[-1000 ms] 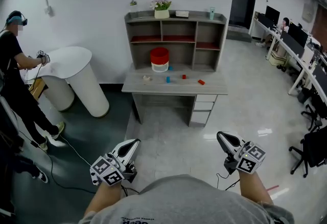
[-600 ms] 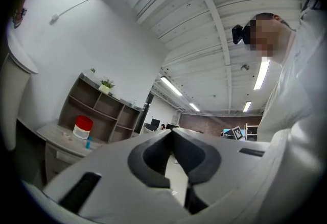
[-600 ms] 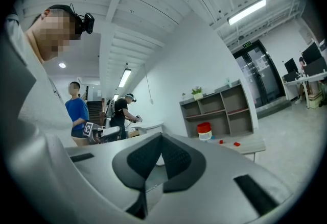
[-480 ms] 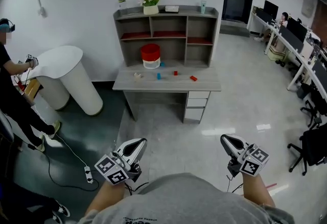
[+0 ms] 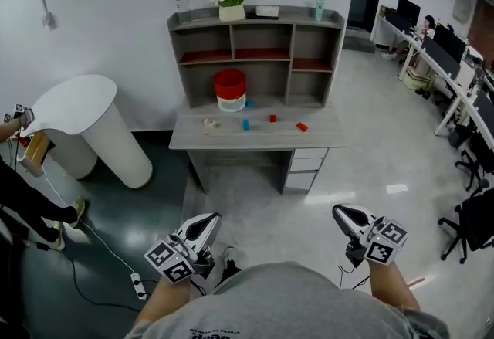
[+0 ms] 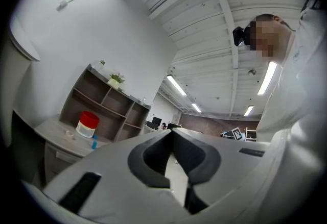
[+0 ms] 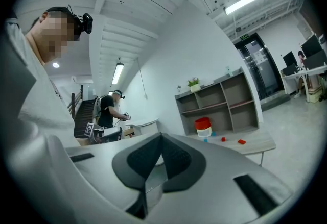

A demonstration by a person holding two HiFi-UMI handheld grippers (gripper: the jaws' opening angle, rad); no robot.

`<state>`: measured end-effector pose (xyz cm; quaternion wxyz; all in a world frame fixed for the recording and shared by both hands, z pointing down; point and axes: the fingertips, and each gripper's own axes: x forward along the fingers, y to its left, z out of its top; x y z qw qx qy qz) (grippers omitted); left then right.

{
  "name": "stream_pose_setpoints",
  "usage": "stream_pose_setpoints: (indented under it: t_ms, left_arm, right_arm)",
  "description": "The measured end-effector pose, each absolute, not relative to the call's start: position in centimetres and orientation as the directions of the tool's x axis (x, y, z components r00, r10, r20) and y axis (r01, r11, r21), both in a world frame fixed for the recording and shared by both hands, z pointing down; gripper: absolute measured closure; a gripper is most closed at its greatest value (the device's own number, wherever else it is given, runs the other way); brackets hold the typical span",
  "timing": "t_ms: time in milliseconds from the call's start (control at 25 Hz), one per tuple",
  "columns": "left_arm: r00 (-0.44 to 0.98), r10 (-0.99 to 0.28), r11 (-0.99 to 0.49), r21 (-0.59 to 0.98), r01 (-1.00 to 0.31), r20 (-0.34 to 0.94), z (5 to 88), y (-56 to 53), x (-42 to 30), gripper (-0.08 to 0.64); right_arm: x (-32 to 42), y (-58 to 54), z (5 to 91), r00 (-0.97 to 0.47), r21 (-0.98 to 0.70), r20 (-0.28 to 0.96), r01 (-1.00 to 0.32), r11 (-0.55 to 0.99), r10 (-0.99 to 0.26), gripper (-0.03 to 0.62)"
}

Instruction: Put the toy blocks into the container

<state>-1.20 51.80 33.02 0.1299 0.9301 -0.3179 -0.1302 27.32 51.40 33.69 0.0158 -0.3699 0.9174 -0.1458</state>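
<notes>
A white container with a red lid (image 5: 230,90) stands at the back of the grey desk (image 5: 324,137), far ahead of me. Small blocks lie on the desk: a beige one (image 5: 209,126), a blue one (image 5: 245,124) and two red ones (image 5: 272,118) (image 5: 301,127). My left gripper (image 5: 207,220) and right gripper (image 5: 342,213) are held low near my body, well short of the desk. Both are shut and hold nothing. The left gripper view shows the left gripper (image 6: 171,132) closed, with the container (image 6: 87,123) small beyond it. In the right gripper view, past the right gripper (image 7: 161,136), the container (image 7: 203,126) and a red block (image 7: 240,141) appear.
A shelf unit (image 5: 255,48) with a plant on top sits on the desk. A white curved counter (image 5: 81,110) stands at the left, with a person's leg (image 5: 15,191) and a cable with a power strip (image 5: 137,283) on the floor. Office desks and chairs (image 5: 471,175) line the right.
Both grippers have sunk a little and shifted across the floor. The desk sits lower in the head view than half a second ago, and the person at the left has slipped mostly out of view.
</notes>
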Motion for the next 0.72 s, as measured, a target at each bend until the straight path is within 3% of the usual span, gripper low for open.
stream_pose_setpoints:
  t_ms: [440, 720]
  left_arm:
    - [0.837, -0.521, -0.846, 0.238, -0.478, -0.168, 30.7, 33.3, -13.3, 0.548]
    - [0.815, -0.555, -0.817, 0.294, -0.497, -0.164, 31.9, 26.4, -17.2, 0.548]
  right_arm:
    - [13.1, 32.7, 31.0, -0.683, -0.210, 0.097, -0.725, 0.656, -0.724, 0.568]
    - [11.2, 25.5, 33.1, -0.671, -0.228, 0.161, -0.739, 0.634, -0.724, 0.568]
